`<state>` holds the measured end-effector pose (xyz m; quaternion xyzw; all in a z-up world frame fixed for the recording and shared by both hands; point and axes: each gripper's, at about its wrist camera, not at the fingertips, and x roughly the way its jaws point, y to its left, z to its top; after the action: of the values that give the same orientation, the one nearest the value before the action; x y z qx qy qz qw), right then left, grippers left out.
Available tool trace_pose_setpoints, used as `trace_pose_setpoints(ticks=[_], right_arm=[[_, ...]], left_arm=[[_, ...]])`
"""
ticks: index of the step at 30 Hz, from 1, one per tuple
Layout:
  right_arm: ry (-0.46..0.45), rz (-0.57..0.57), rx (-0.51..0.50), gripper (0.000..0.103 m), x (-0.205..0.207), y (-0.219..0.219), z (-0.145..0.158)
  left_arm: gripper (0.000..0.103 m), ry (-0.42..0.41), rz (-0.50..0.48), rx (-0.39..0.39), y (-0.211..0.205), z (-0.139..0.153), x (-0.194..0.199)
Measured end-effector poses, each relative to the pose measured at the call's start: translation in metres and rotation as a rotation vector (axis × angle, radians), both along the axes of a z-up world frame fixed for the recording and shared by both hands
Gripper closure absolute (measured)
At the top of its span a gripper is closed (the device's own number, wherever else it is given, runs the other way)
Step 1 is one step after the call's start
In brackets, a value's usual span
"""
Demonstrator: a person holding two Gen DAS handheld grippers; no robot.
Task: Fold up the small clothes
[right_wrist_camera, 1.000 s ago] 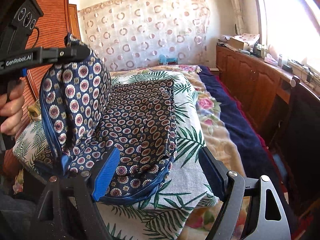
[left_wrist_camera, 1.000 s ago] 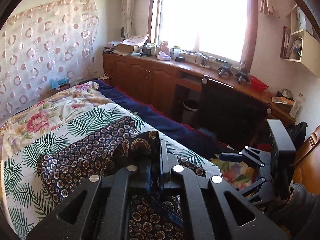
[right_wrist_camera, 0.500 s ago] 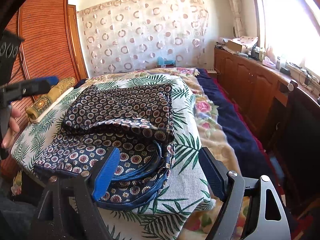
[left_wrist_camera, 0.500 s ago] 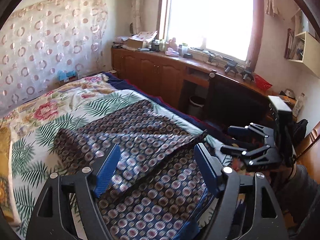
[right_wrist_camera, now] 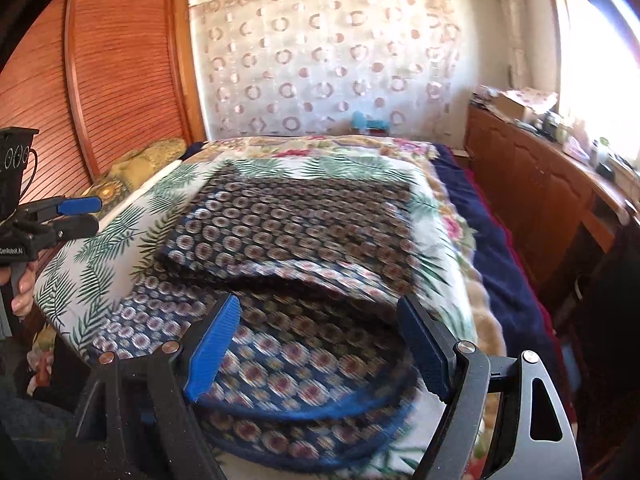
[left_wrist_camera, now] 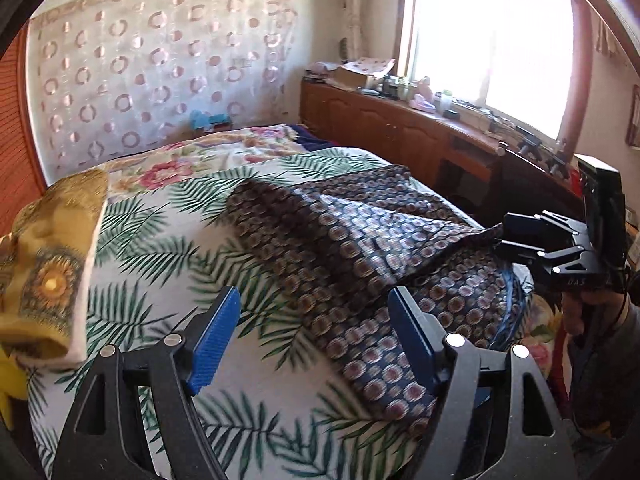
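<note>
Here, the navy medallion-print cloth garment (right_wrist_camera: 288, 240) lies half-folded on the palm-leaf bedspread (left_wrist_camera: 152, 248), directly ahead of the nearer, gaping right tongs (right_wrist_camera: 320, 344), right of the empty, spread left tongs (left_wrist_camera: 316, 332).

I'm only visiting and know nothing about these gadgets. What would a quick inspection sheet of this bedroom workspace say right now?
Surface: bed under a palm-leaf cover, floral blanket behind.
Job's things: navy patterned garment lying partly folded on the bed, blue-trimmed edge nearest.
Clutter: yellow patterned pillow at the bed's side; small blue item by the curtain.
Grippers: left gripper open, empty; right gripper open over the garment.
Cables: thin black lead by the left gripper's housing.
Surroundings: wooden cabinets, bright window, circle-print curtain, slatted wardrobe doors.
</note>
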<state>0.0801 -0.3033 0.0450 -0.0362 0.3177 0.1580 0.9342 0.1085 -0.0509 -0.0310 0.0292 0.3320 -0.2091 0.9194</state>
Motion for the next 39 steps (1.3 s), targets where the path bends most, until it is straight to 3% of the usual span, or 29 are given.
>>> trace_pose_setpoints(ticks=[13,23,27,29,30,31,39], right_arm=[[0.054,0.243,-0.062,0.021,0.064,0.090,0.001],[0.155,0.297,-0.123,0.021,0.106,0.120,-0.020],[0.175,0.303,-0.166,0.033,0.120,0.128,-0.027],[0.183,0.311,-0.180,0.047,0.126,0.133,-0.031],[0.172,0.306,-0.187,0.080,0.126,0.134,-0.030],[0.143,0.295,-0.189,0.100,0.125,0.131,-0.026],[0.056,0.210,-0.141,0.100,0.153,0.073,0.017]], left_arm=[[0.026,0.010,0.091,-0.026,0.039,-0.019,-0.001],[0.026,0.017,0.103,-0.043,0.048,-0.023,-0.002],[0.026,0.021,0.093,-0.046,0.048,-0.024,0.000],[0.026,0.026,0.092,-0.048,0.048,-0.024,0.001],[0.026,0.030,0.089,-0.052,0.048,-0.025,0.002],[0.026,0.031,0.088,-0.055,0.048,-0.026,0.003],[0.026,0.056,0.093,-0.078,0.046,-0.034,0.019]])
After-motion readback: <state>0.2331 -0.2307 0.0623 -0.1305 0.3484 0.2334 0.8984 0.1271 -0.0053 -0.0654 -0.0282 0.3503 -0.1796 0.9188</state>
